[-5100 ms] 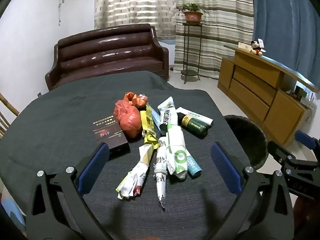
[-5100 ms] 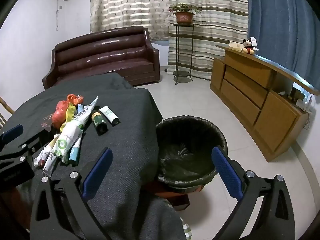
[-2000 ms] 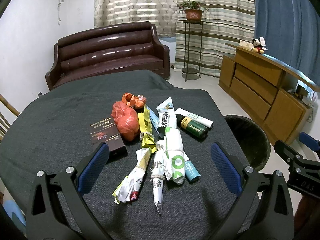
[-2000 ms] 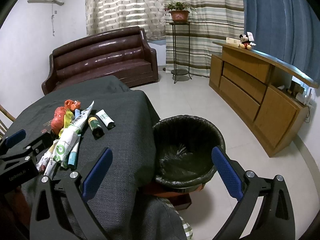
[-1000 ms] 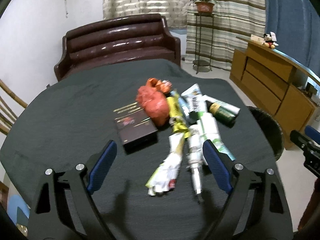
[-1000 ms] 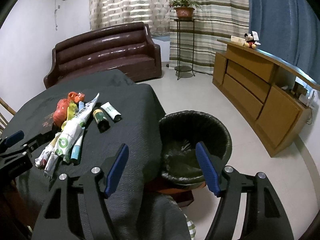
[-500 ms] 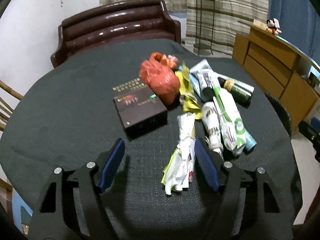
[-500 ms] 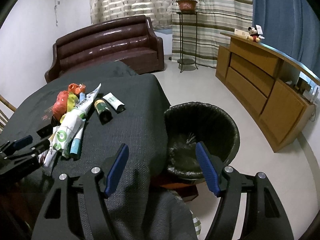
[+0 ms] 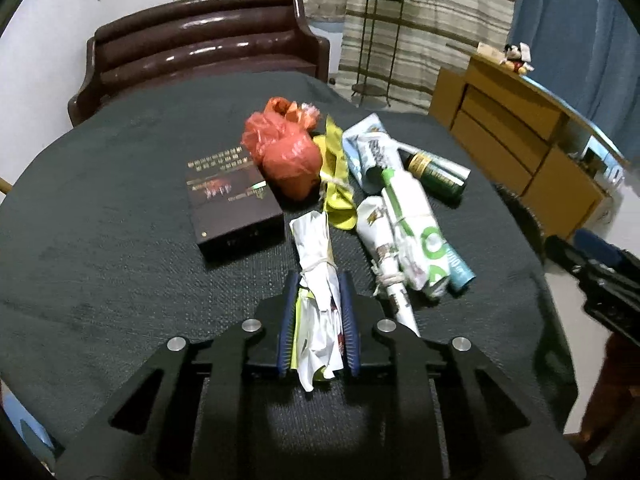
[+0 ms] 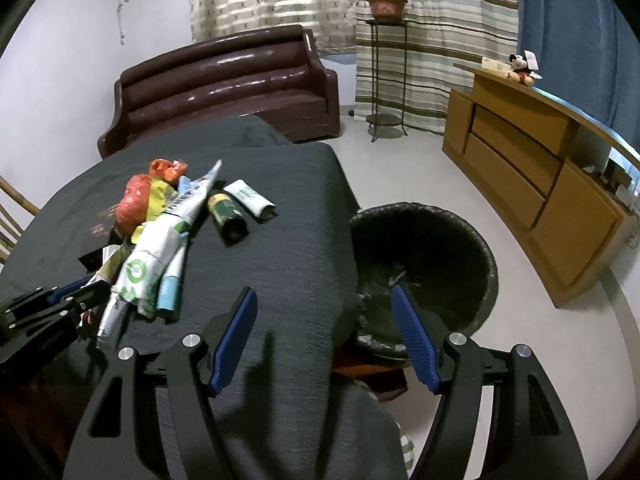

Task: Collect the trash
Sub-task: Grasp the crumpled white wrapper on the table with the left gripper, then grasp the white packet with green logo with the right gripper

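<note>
Trash lies in a pile on the dark-clothed table (image 9: 100, 208): a red plastic bag (image 9: 288, 152), a dark box (image 9: 228, 204), a yellow wrapper (image 9: 338, 184), a white-and-green rolled bag (image 9: 412, 232), a green bottle (image 9: 436, 174) and a white tube (image 10: 250, 198). My left gripper (image 9: 319, 280) is closing its jaws, and both pads press on a crumpled white wrapper (image 9: 314, 236) tied with string, which still rests on the cloth. My right gripper (image 10: 324, 294) stands open with nothing in it, over the table's right edge beside the black-lined trash bin (image 10: 440, 240).
A brown leather sofa (image 10: 224, 80) stands behind the table. A wooden sideboard (image 10: 540, 168) runs along the right wall, with a plant stand (image 10: 384, 60) by the curtains. Pale bare floor surrounds the bin. The right gripper's body (image 9: 600, 276) shows at the left view's right edge.
My left gripper has tilted down onto the nearest white wrapper and its jaws have come together on it. The right gripper has barely moved and stays open.
</note>
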The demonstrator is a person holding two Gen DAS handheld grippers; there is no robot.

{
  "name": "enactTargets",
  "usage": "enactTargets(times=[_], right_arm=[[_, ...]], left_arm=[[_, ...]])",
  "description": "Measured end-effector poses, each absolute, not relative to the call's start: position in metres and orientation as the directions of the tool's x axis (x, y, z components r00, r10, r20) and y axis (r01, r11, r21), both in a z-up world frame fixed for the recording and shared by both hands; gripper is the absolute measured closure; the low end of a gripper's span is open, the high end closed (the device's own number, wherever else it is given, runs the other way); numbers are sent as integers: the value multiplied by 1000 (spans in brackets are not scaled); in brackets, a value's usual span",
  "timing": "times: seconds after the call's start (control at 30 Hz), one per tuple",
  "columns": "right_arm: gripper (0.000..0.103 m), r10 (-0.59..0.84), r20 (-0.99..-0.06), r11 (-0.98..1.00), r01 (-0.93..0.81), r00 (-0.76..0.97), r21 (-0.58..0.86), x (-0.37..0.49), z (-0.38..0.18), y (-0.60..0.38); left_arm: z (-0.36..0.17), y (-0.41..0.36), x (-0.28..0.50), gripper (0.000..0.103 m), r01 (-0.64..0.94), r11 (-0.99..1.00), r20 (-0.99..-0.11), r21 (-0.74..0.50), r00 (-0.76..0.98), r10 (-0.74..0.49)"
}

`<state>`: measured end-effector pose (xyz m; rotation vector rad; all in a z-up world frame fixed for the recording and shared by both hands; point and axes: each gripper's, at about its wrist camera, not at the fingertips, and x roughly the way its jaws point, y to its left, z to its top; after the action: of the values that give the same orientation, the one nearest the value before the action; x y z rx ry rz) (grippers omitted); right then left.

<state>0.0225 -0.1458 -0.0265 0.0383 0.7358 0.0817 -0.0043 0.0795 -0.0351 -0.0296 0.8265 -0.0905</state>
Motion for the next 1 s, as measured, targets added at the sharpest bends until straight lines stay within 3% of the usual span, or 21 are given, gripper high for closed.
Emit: enactTargets(times=[0.2,0.23,0.27,0.33,0.63,0.93,1.0], right_arm=[[35,128,-659,991,-119,741,58,24,-18,-119],[39,139,-657,989,-134,741,59,25,-17,-113],[49,146,-656,988,-143,740,59,25,-16,-109],[55,163,-660,985,-164,733,61,27,-15,-98],[54,235,-675,967,-237,699,91,41,-17,-51],[54,239,-719,964,-250,653,94,54,-30,-29],[58,242,-717,963,-252,654,95,55,-31,-27]], left_arm=[[-14,89,-16,83,66,997,-686,-46,723,-80],[-11,91,-18,83,59,998,-679,-36,731,-67],[-9,91,-17,83,50,998,-675,-26,736,-55],[-5,99,-18,83,21,1000,-662,1,749,-15],[-6,146,-13,83,-95,995,-665,29,741,90],[-12,166,-7,83,-136,991,-669,22,734,116],[-13,168,-6,83,-137,991,-672,14,733,111]])
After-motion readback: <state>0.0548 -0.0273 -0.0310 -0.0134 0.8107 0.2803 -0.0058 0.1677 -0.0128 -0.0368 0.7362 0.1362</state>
